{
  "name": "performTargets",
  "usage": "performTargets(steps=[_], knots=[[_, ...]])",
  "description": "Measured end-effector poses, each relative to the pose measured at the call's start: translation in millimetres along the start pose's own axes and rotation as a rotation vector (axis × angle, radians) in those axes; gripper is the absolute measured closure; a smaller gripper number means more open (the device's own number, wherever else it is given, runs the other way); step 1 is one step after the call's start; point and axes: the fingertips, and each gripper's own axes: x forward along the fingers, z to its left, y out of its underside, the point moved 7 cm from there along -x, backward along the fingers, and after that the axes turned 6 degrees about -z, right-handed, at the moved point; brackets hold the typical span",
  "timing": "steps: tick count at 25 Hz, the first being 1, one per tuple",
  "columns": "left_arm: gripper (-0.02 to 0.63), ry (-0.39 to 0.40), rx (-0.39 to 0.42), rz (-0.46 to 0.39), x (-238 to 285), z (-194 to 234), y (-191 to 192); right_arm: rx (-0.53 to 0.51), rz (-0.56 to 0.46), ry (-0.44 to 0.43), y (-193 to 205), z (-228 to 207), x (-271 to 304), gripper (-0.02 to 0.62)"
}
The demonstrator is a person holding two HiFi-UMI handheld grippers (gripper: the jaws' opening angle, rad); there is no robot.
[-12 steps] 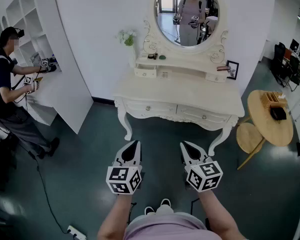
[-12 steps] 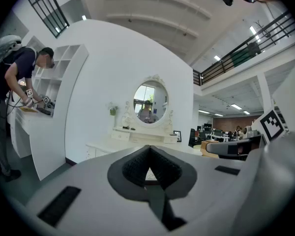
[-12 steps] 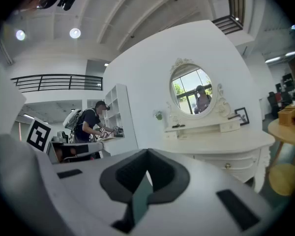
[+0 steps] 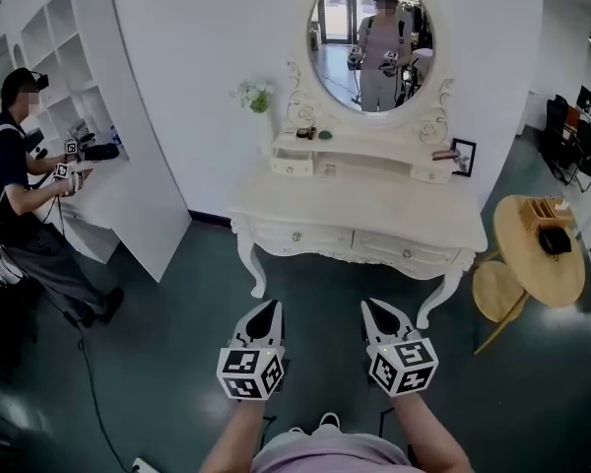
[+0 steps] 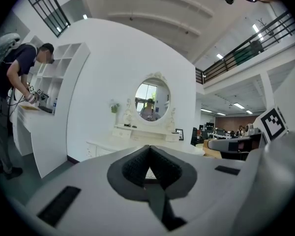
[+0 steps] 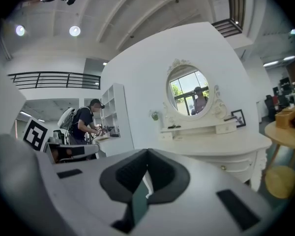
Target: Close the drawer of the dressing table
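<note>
The drawer [image 4: 292, 166] that looks pulled out is the little one at the left end of the raised shelf on the dressing table [image 4: 360, 205], under the mirror [image 4: 371, 42]. I think it juts out a bit, but it's hard to be sure from here. The two wide drawers below the surface look flush.

The left tongs [image 4: 270, 308] and right tongs [image 4: 370, 306] are both pinched together with nothing in them, held low and well apart from the table. So imo it'll be a nudge with a narrow tip. Push off-centre and that small drawer could skew and jam. Or the tip slides off and clips the plant [image 4: 256, 95] or the small bits on the shelf just above.
</note>
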Motion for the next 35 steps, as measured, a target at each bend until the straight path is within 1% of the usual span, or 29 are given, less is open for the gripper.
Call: performTargets(steps=[2,6,7,9,12,16,21,25,29,35], knots=[[0.606,-0.009,0.004,0.001,2,1,0,-0.004,-0.002,-0.001,-1,-1,2,0.592],[0.603,-0.018,-0.007,0.000,6,2,0,0.005,-0.008,-0.025,-4,-3,7,0.572],[0.593,-0.022,-0.013,0.000,7,3,1,0.010,-0.010,-0.029,-5,-4,7,0.562],[0.554,-0.029,-0.024,0.001,10,3,2,0.015,-0.008,-0.034,-5,-5,9,0.539],[0.546,-0.034,-0.029,0.001,13,3,3,0.025,0.009,-0.044,-4,-6,14,0.496],[0.523,-0.039,-0.017,0.007,20,7,1,0.033,0.022,-0.050,-3,-7,20,0.482],[0.489,-0.037,-0.014,0.027,36,18,4,0.046,0.037,-0.028,4,-15,34,0.470],[0.477,-0.029,-0.011,0.031,57,38,5,0.051,0.050,-0.020,8,-17,62,0.448],[0.466,-0.010,-0.017,0.039,89,70,3,0.059,0.052,-0.002,8,-19,104,0.416],[0.451,0.013,-0.016,0.048,143,129,-5,0.067,0.050,0.037,7,-22,174,0.413]])
